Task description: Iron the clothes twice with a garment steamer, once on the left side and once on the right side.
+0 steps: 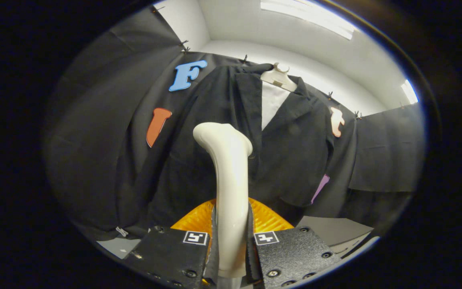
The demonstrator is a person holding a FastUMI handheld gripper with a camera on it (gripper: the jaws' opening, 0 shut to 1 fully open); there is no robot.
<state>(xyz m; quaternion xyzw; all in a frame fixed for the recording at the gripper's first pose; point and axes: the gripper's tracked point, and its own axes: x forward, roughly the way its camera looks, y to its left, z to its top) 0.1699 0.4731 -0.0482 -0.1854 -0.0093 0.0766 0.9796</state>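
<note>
Claw (231, 245) clenched on white garment steamer (227, 176) handle, steamer head rising ahead, dark jacket (215, 132) on hanger (278, 77) just beyond

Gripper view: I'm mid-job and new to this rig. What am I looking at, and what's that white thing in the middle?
This picture comes from a fisheye camera riding on a hand-held gripper, looking forward along its two fingers. The fingers are closed on the white handle of a garment steamer, which rises between them; its orange part sits just beyond the fingers. Ahead hangs a dark jacket on a pale hanger, with a white shirt showing at the collar. The steamer head points toward the jacket's front. Black cloth behind is the booth's wall.
</note>
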